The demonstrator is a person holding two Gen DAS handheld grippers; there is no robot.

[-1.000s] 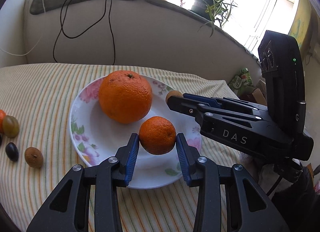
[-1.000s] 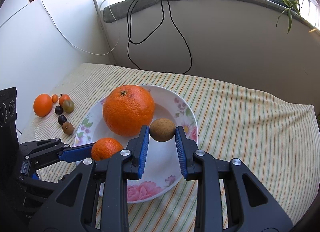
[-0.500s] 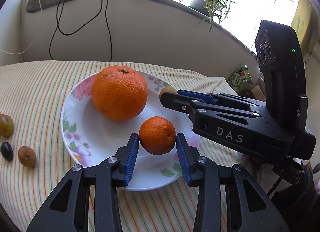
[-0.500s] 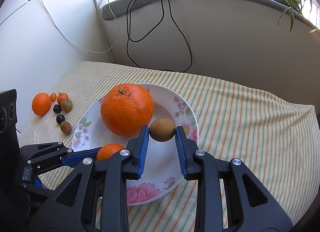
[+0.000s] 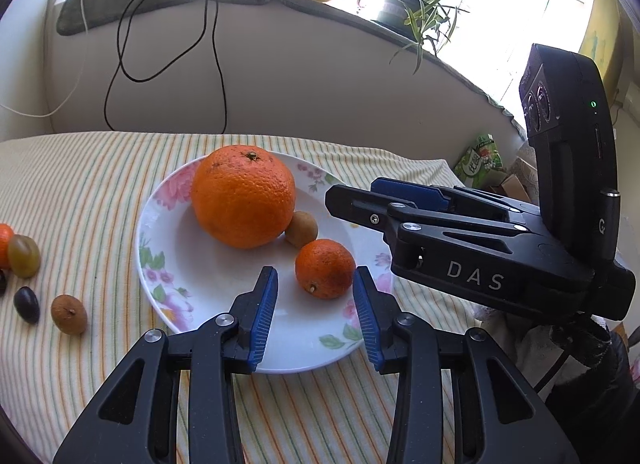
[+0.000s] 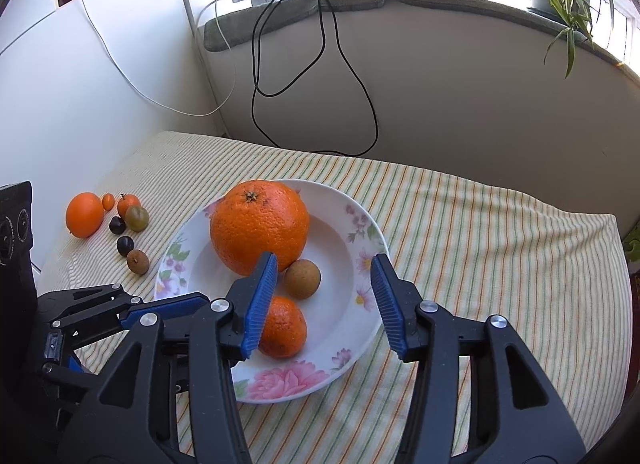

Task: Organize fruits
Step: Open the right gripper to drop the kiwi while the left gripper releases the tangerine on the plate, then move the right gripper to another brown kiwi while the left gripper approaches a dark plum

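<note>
A flowered white plate on the striped cloth holds a big orange, a small brown fruit and a small mandarin. My left gripper is open just in front of the mandarin, touching nothing. My right gripper is open too, with the brown fruit lying loose on the plate between and beyond its fingers. The right gripper also shows at the right of the left wrist view.
Loose small fruits lie on the cloth left of the plate: a brown one, dark grapes, a green grape, and an orange. Cables hang down the wall behind; a plant stands on the sill.
Both grippers opened and drew back a little. The mandarin left the left gripper and the brown fruit left the right one; both now rest on the plate.
</note>
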